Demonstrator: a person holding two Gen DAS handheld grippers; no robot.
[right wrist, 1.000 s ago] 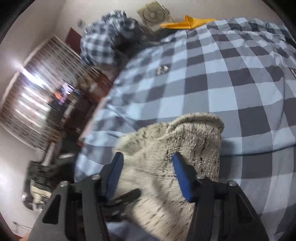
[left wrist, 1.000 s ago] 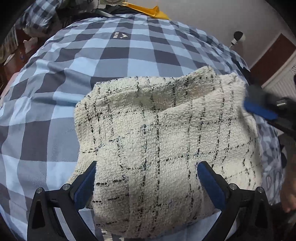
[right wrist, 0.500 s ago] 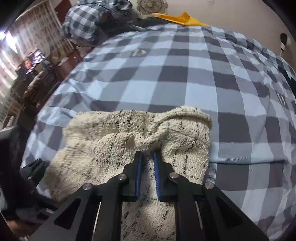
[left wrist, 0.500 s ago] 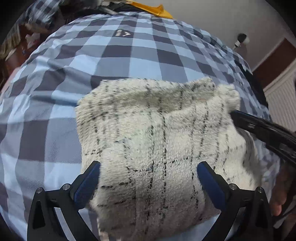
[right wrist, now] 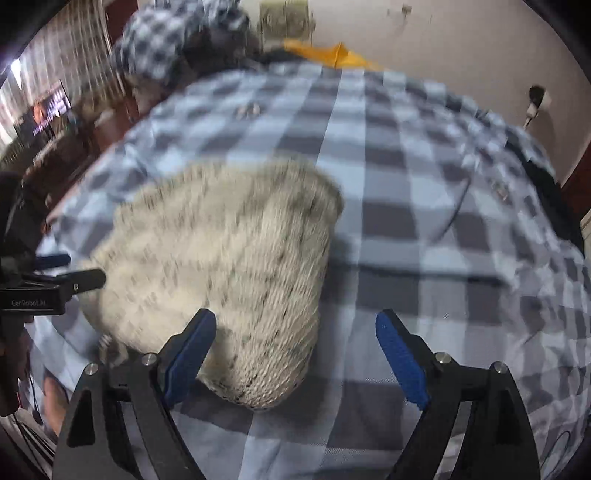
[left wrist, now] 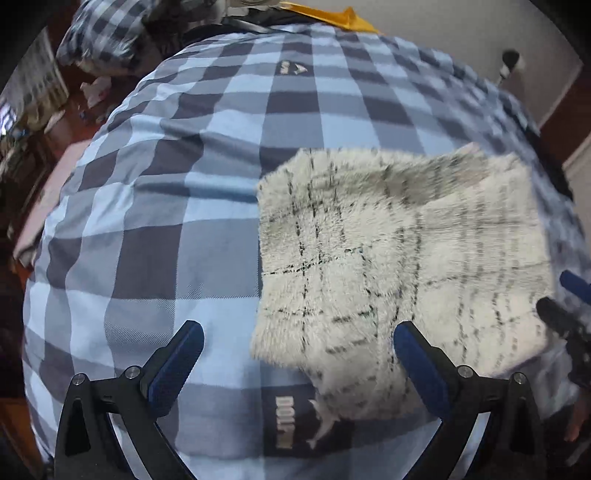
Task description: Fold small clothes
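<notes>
Folded cream knit garment (left wrist: pixel 399 266) with thin black check lines, lying flat on the blue-and-grey checked bed cover (left wrist: pixel 155 221), toward the near edge of the bed and right of centre in the left wrist view. Far part of the bed bare apart from a yellow item (left wrist: pixel 325 16) at the far edge.

Handling, as a judgement: light, soft, thick fuzzy weave, no stiffness, so drapes and slumps once lifted. Not slippery; pile should give pads good bite. Not fragile, though loose knit could snag on a jaw tip. Best hold: pinch through all layers at a corner or along the folded edge, one gripper per corner, to keep the stack from sliding apart. Mid-panel grab likely bunches it.

Left gripper (left wrist: pixel 295 363): jaws spread wide, released, nothing clamped. Right-hand pad over the near edge of the garment, left-hand pad over bare cover; contact not clear from blur.

Right gripper (right wrist: pixel 295 360): jaws have just been opening, now wide apart and released. Left-hand pad sits at the near rounded end of the garment, the other over bare cover; that end lies partly between them, not pinched.

Fold looks laid down; next move likely smoothing or another fold.
</notes>
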